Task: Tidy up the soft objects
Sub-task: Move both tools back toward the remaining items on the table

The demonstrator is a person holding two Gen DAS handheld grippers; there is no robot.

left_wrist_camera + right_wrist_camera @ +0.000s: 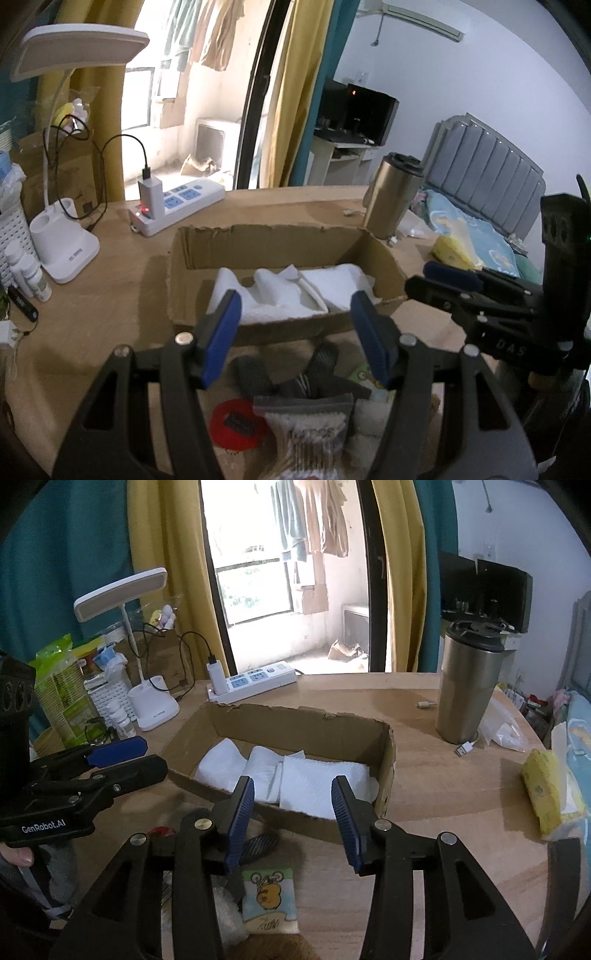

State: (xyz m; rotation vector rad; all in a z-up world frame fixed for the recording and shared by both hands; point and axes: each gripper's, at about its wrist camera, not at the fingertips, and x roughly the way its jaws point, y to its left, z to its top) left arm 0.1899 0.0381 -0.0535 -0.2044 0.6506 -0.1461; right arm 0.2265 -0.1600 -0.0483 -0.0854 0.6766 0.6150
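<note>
Both the left claw point(295, 332) and right claw point(293, 819) hang open, empty, above the grey socks point(314, 373), which look light and limp; pinching a cuff seems best.

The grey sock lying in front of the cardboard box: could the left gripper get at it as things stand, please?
Probably yes. The left gripper is open with nothing between its jaws, and the grey sock lies uncovered on the table just below it, in front of the cardboard box.
</note>
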